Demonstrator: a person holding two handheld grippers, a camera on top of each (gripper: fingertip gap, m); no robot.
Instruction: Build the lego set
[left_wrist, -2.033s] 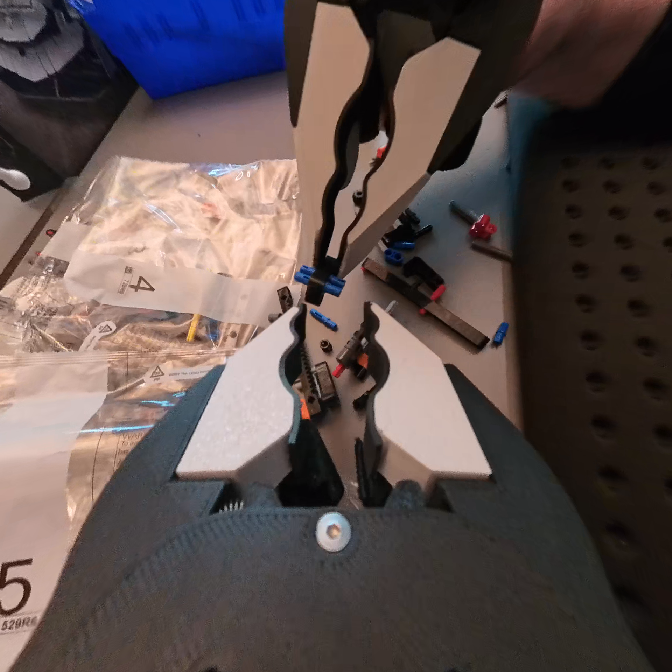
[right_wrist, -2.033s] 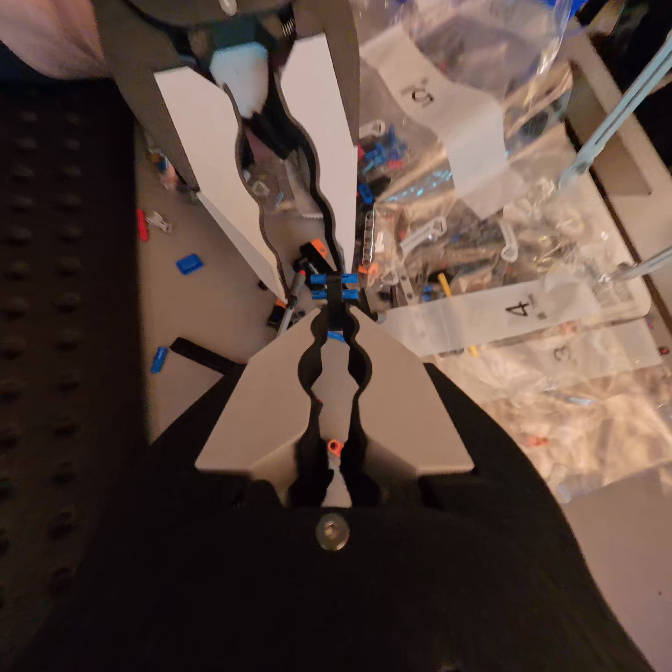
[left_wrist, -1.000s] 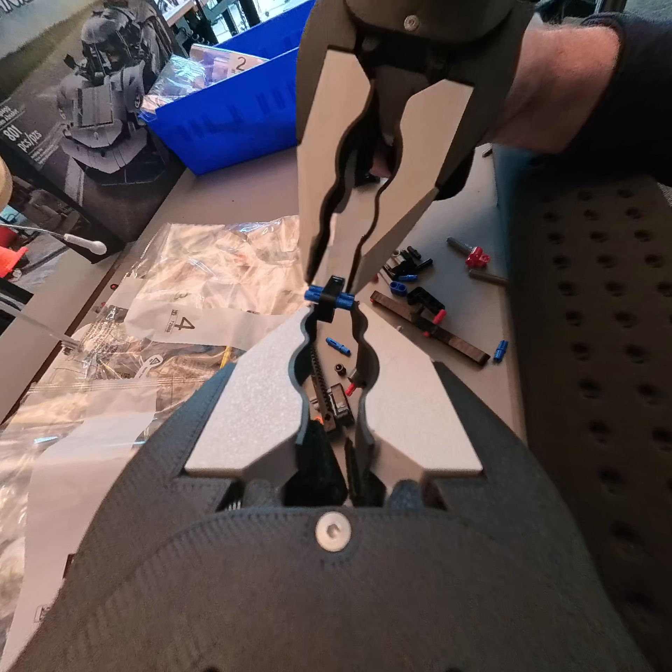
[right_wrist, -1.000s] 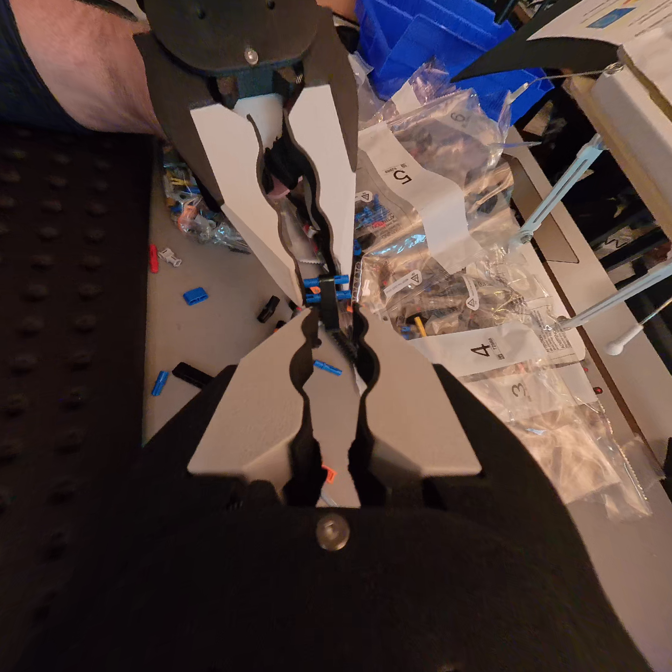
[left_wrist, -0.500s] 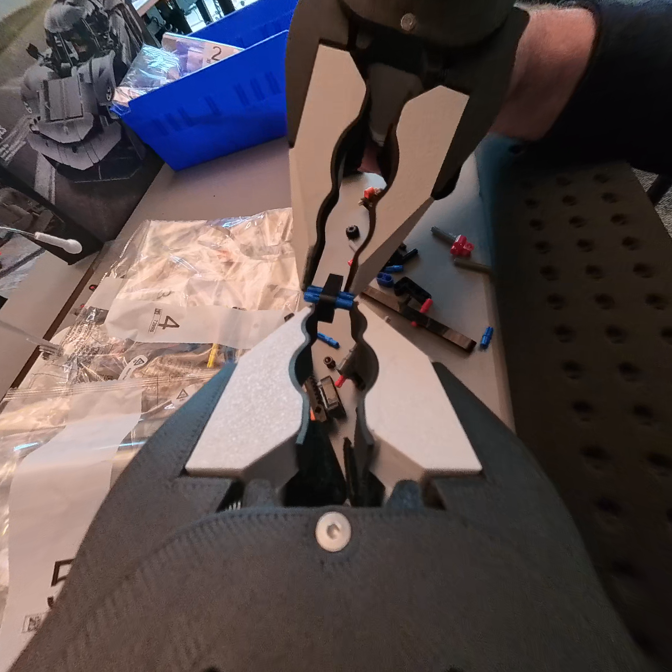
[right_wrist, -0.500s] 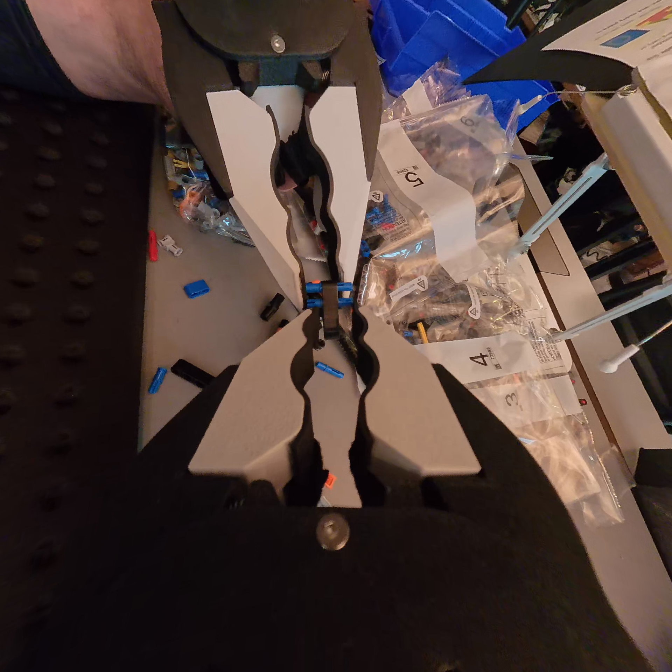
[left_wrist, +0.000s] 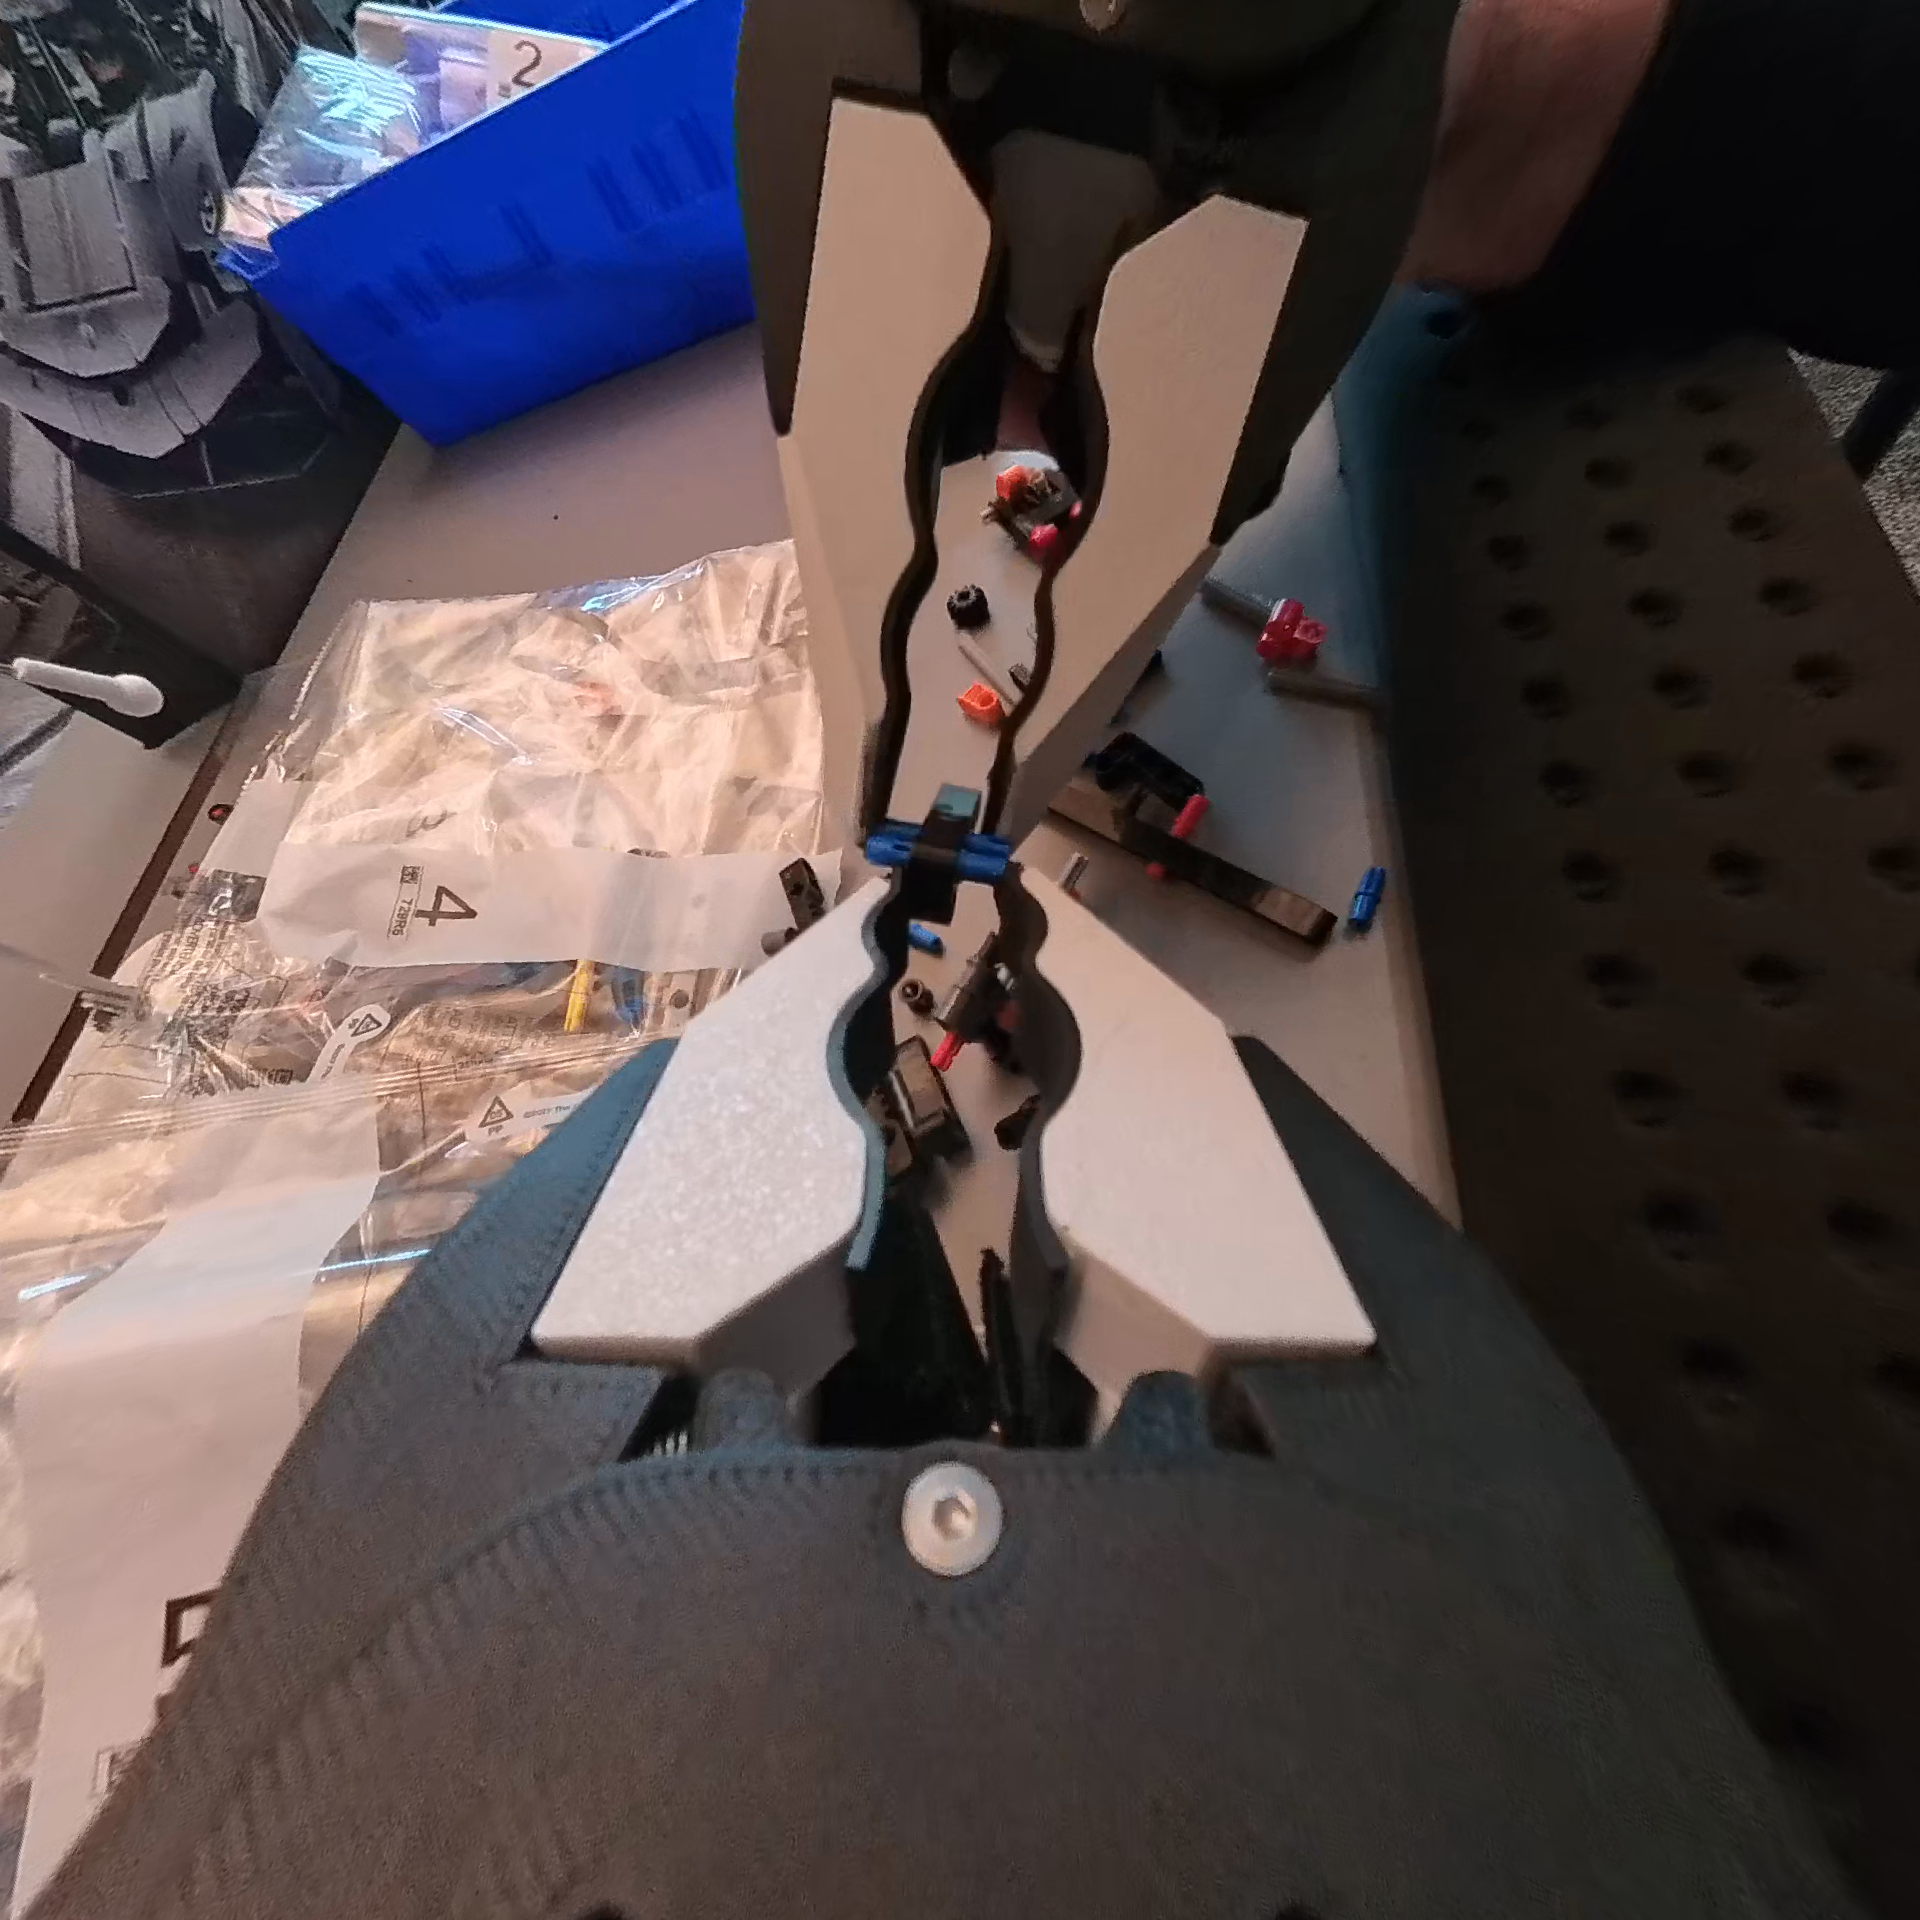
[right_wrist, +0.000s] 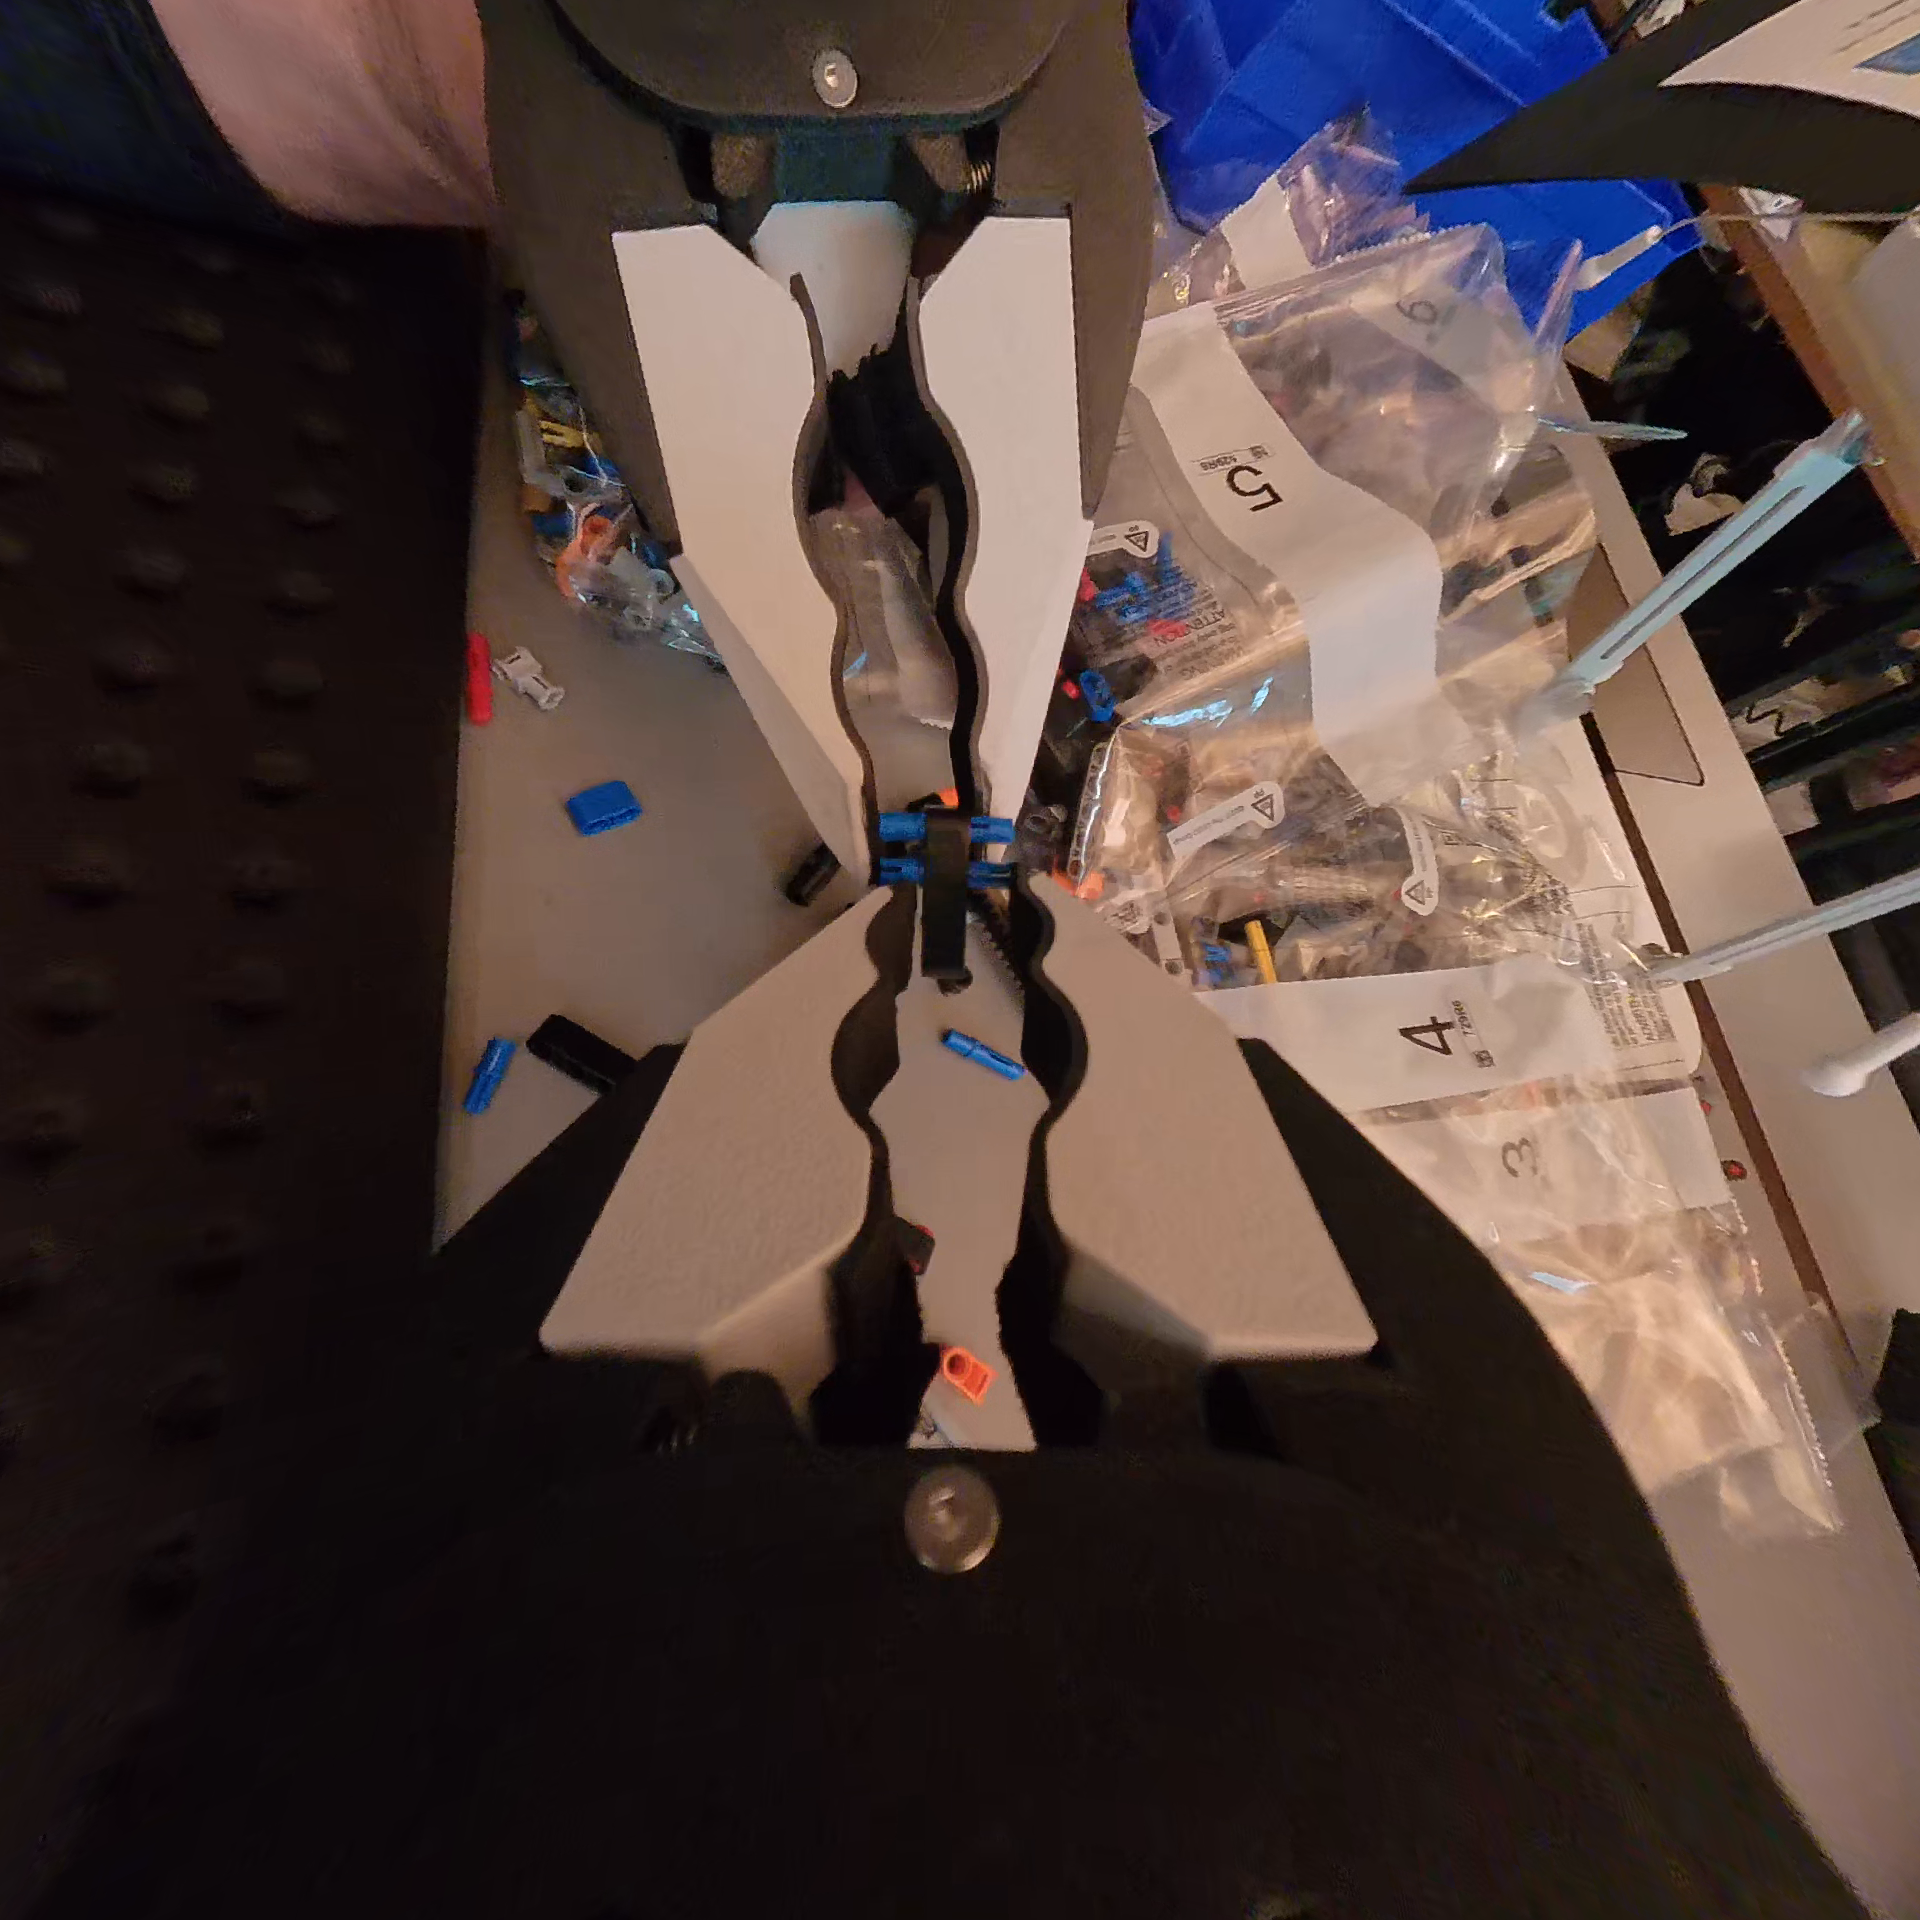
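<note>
In the left wrist view, the left gripper (left_wrist: 948, 888) has its fingers a narrow gap apart. The lower end of the black beam with blue pins (left_wrist: 940, 844) sits between the tips, against the 9 o'clock finger. The right gripper (left_wrist: 940, 821) comes down from 12 o'clock, tip to tip with the left. Its fingers are about as far apart, and the beam's top lies between them. The pins span the gap crosswise where the two pairs of tips meet. The beam is clear of the surface (left_wrist: 582, 499), but I cannot tell which pair of fingers actually clamps it.

Under the left fingers lie small black and red parts (left_wrist: 951, 1039). At 9 o'clock are clear numbered bags (left_wrist: 436, 904). At 2 o'clock, past the tips, lie a long black beam (left_wrist: 1195, 862) and farther on a red piece (left_wrist: 1288, 639). A dark dimpled mat (left_wrist: 1662, 831) fills the 3 o'clock side. A blue bin (left_wrist: 499, 239) stands far off at 11 o'clock.

In the right wrist view, an orange piece (right_wrist: 966, 1377) and a loose blue pin (right_wrist: 982, 1055) lie on the surface between that gripper's fingers.
</note>
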